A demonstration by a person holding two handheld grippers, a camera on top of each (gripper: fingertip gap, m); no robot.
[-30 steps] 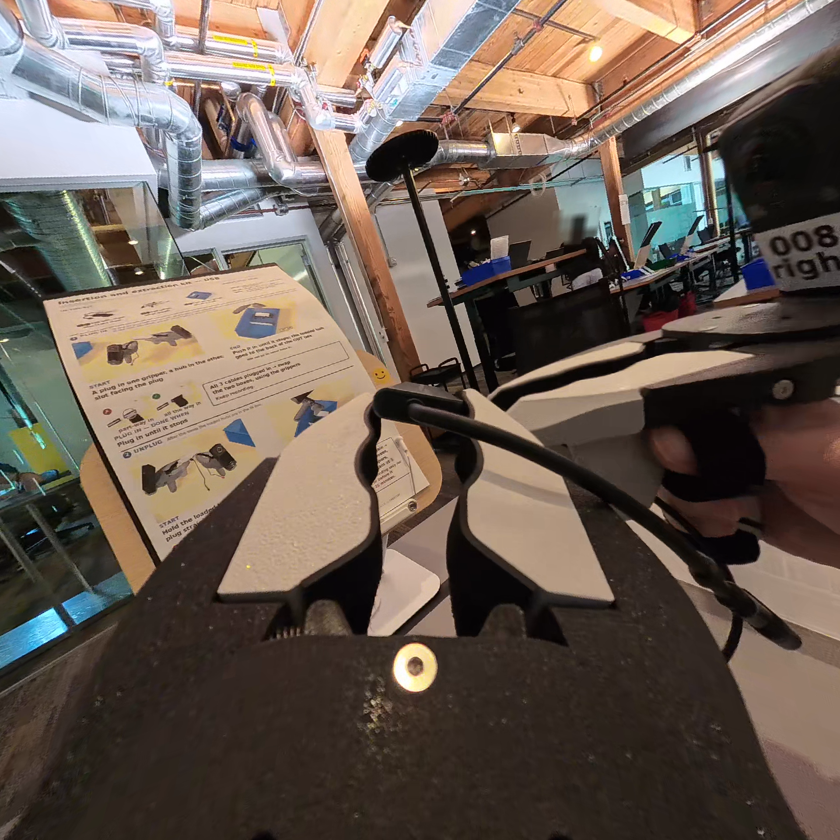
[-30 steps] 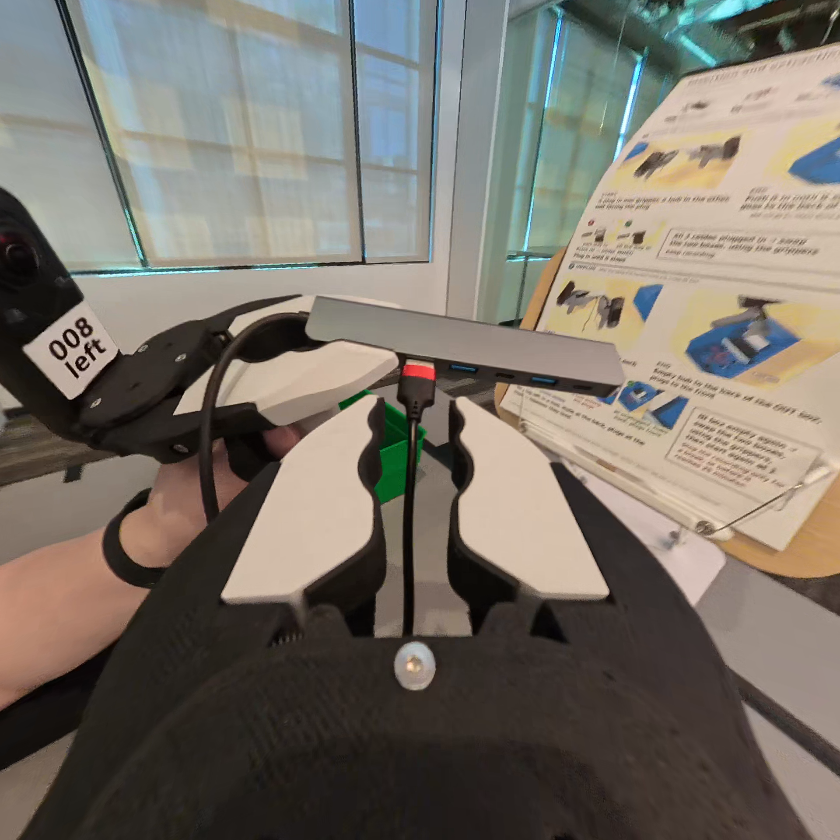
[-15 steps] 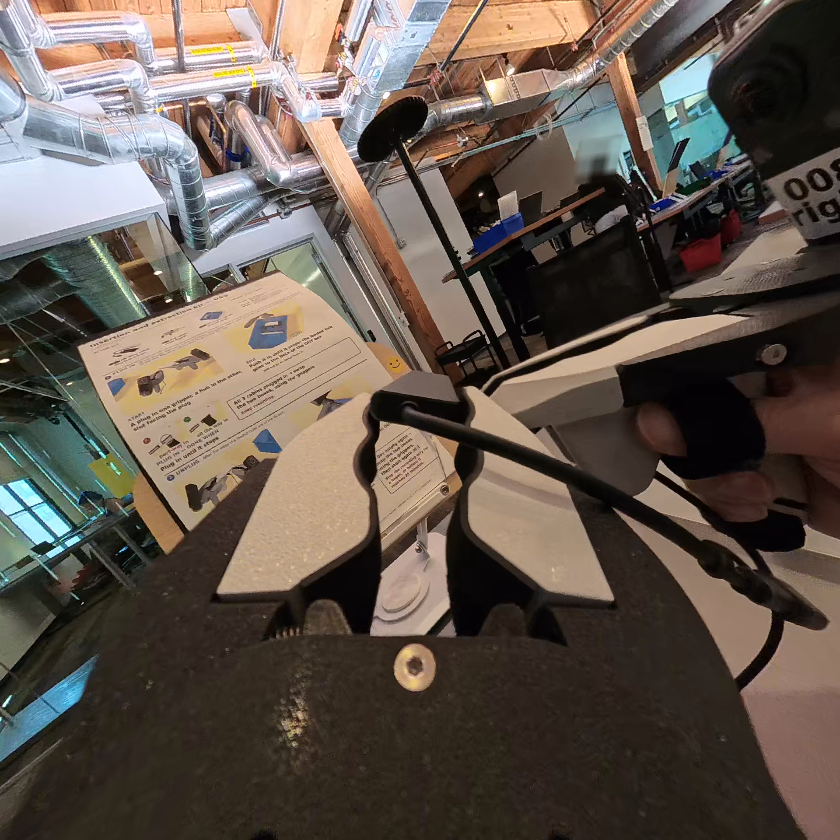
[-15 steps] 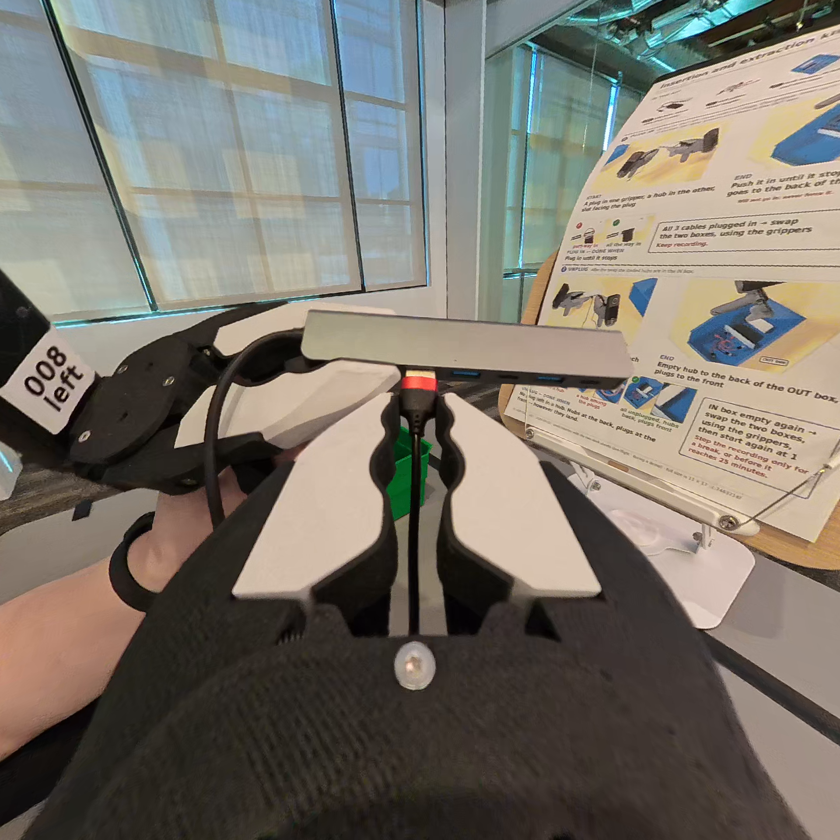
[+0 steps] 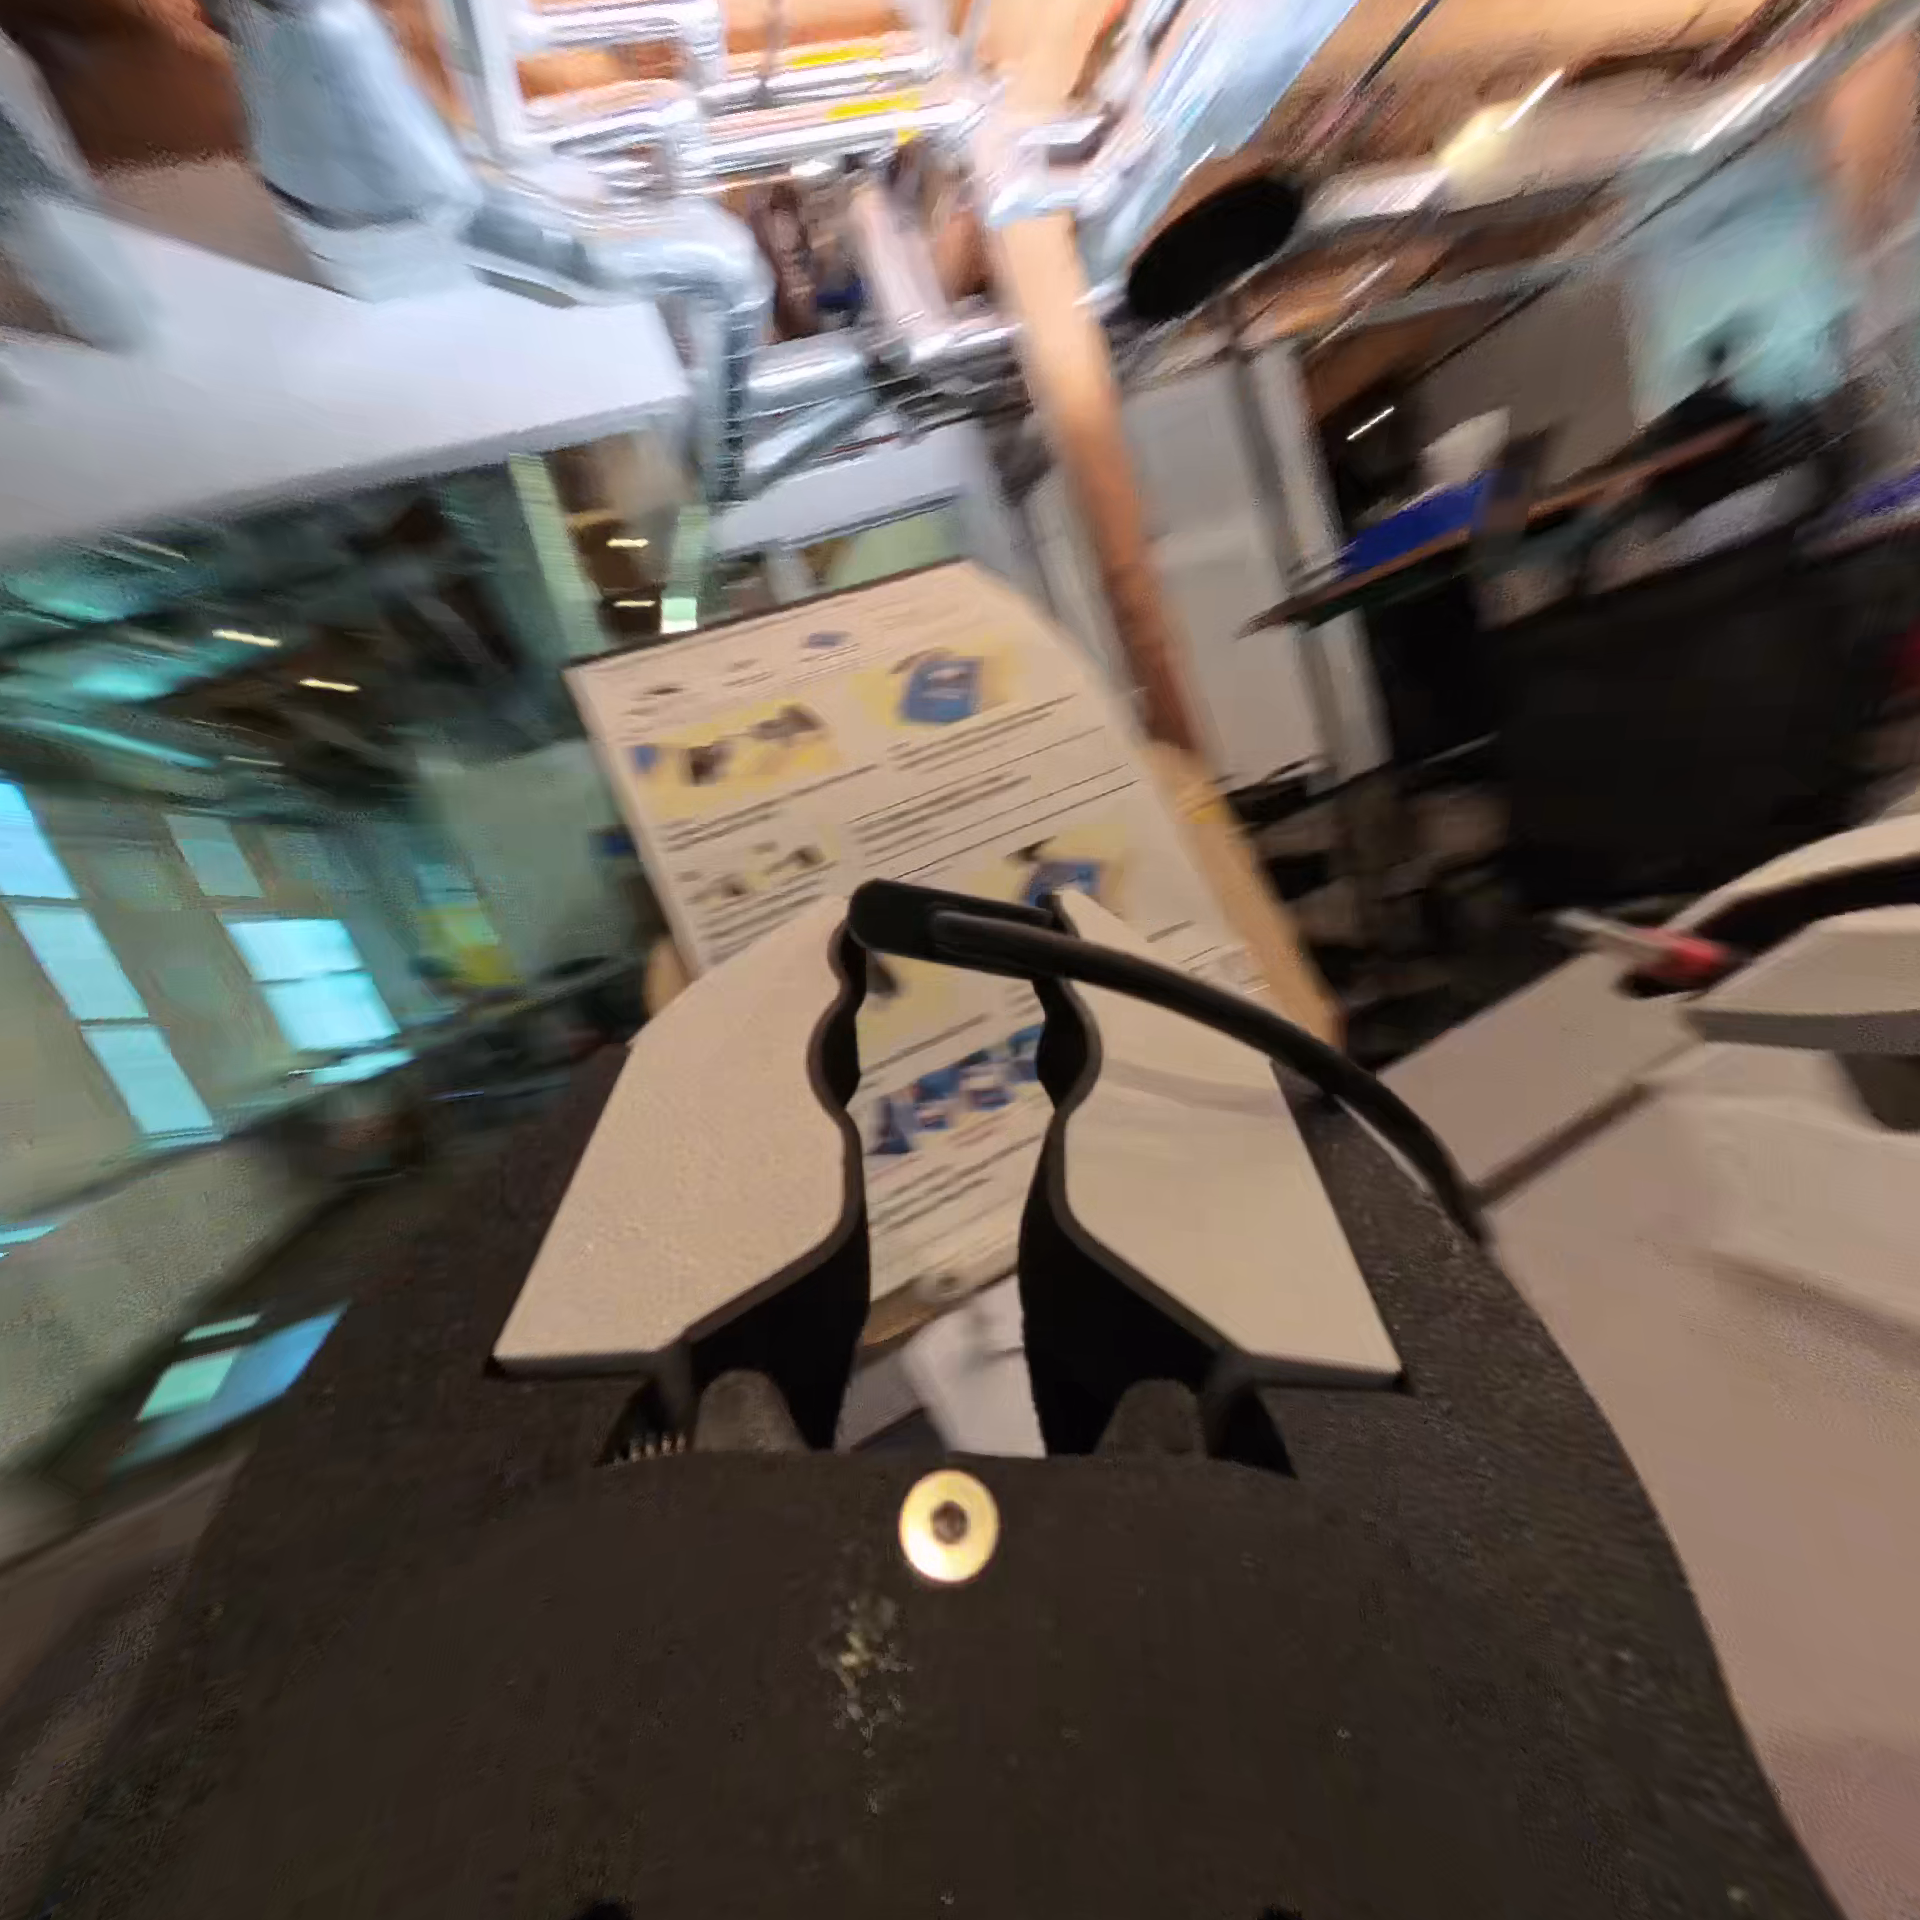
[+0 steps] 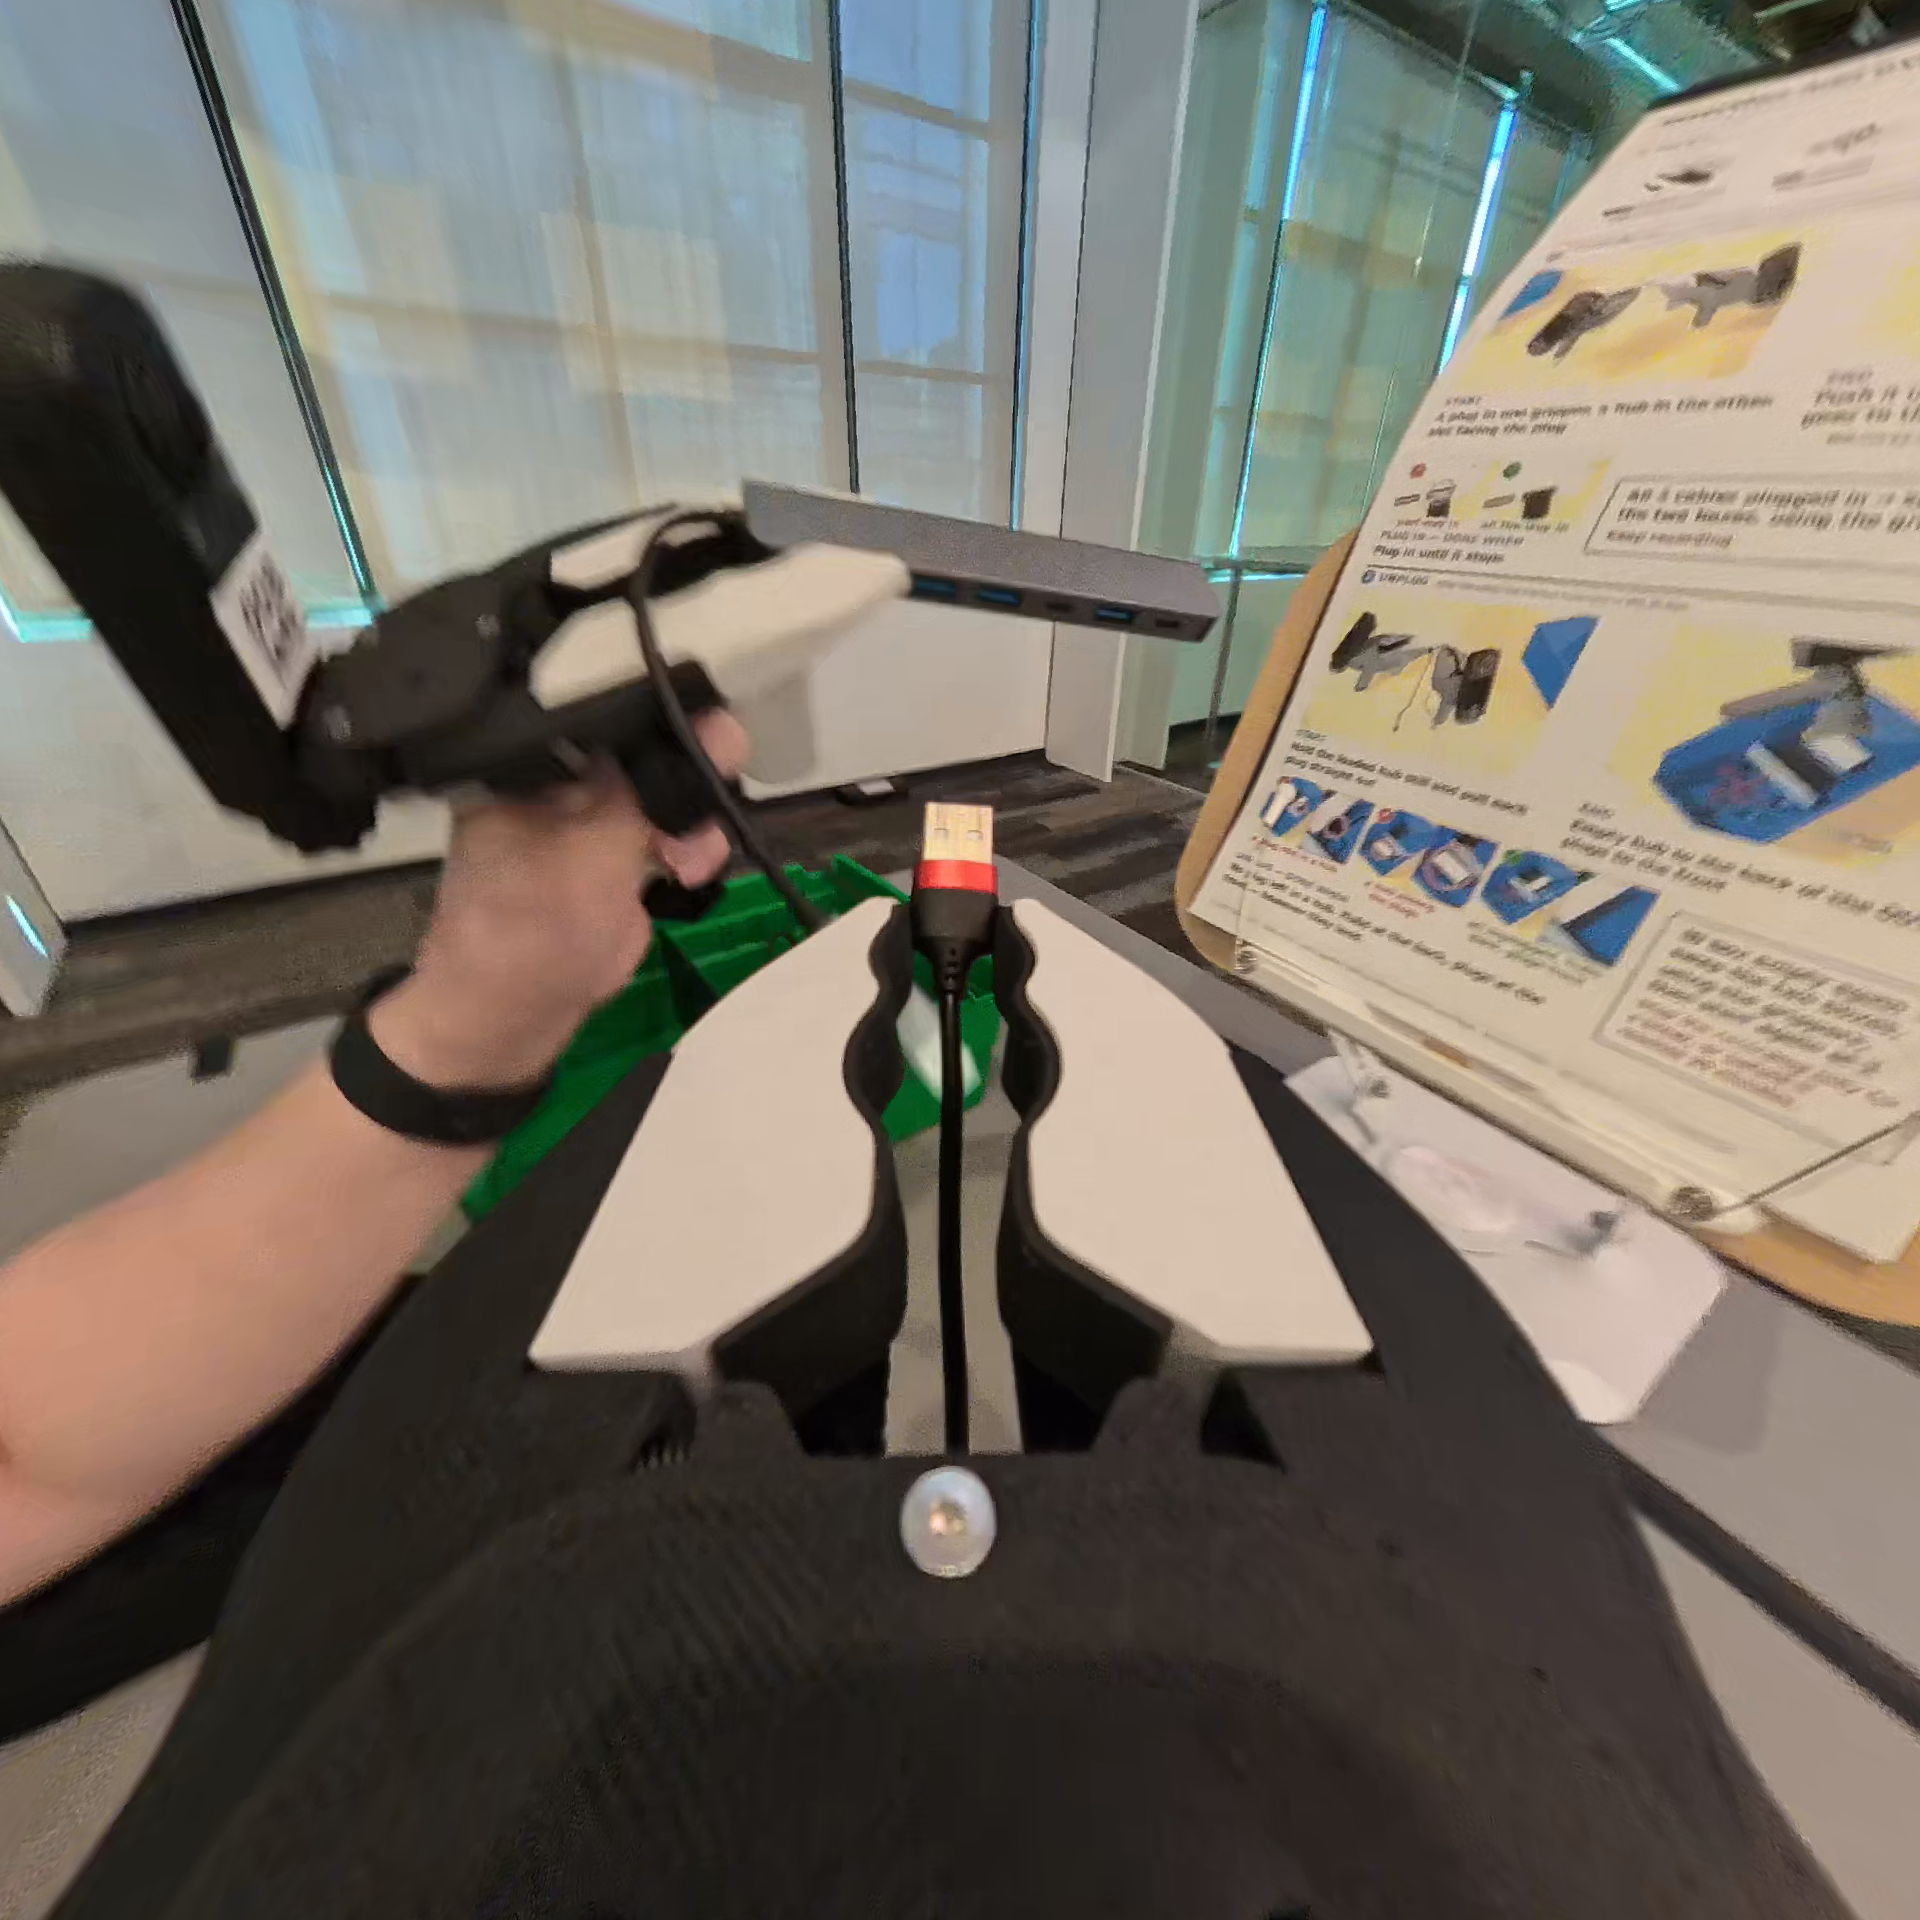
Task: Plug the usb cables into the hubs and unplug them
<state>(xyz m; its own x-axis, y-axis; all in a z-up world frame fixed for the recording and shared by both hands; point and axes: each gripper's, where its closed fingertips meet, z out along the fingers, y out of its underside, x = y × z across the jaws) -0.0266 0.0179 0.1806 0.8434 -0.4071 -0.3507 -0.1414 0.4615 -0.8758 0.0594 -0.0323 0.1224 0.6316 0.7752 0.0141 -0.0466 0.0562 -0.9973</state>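
Note:
In the right wrist view my right gripper (image 6: 954,914) is shut on a black USB cable (image 6: 951,1195), just behind its red collar. The bare metal plug (image 6: 956,831) points forward, out of any port. To the upper left, a hand holds my left gripper (image 6: 831,592), which is shut on one end of a grey USB hub (image 6: 997,571). The hub's row of ports faces me and is apart from the plug. In the blurred left wrist view my left gripper (image 5: 951,920) clamps the hub's end. The hub's own black cable (image 5: 1195,997) arcs off to the right. The right gripper (image 5: 1704,966) shows at the right edge.
A green box (image 6: 748,935) sits on the grey table (image 6: 1766,1475) below the left gripper. An instruction sheet on a stand (image 6: 1621,727) leans at the right and also shows in the left wrist view (image 5: 894,769). Windows are behind.
The red-collared plug was seated in the hub and is now out of it. The left gripper has swung the hub up and away to the left, and the grippers have separated.

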